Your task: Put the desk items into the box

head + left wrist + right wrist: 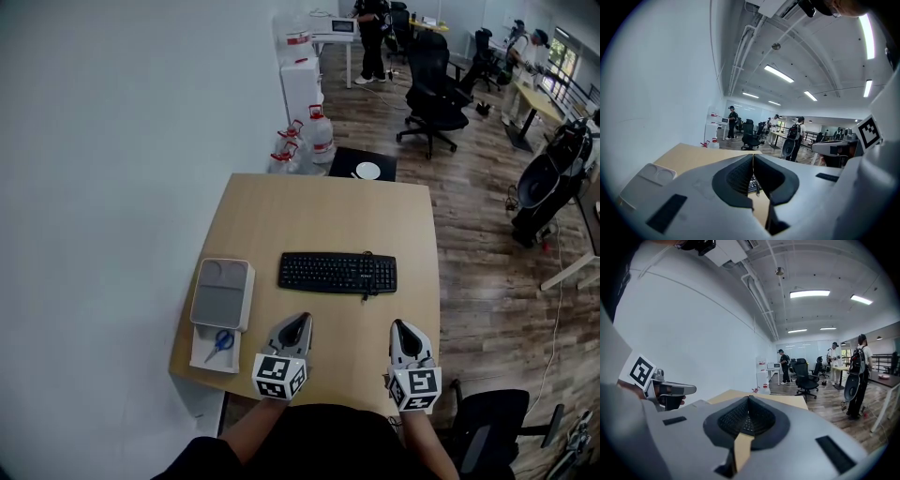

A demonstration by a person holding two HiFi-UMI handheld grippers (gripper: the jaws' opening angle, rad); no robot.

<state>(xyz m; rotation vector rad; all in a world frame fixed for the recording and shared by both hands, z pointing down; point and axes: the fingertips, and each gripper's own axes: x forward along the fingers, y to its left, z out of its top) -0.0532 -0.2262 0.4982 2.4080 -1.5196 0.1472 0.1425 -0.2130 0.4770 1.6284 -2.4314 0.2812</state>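
Note:
A black keyboard (pixel 337 273) lies across the middle of the wooden desk (pixel 319 211). At the desk's left edge a grey lid-like tray (pixel 222 293) with two round hollows rests partly over a white open box (pixel 208 358), where blue scissors (pixel 221 343) lie. My left gripper (pixel 302 321) hovers over the front of the desk, just before the keyboard's left half, shut and empty. My right gripper (pixel 397 326) is level with it before the keyboard's right end, also shut with nothing held. In the left gripper view the jaws (pixel 753 157) meet, with the grey tray (pixel 647 180) at lower left.
A white wall runs along the left. Beyond the desk stand water bottles (pixel 309 136) and a black stand with a white plate (pixel 368 171). Office chairs (pixel 436 94) and people are further back. Another black chair (pixel 492 417) is at the near right.

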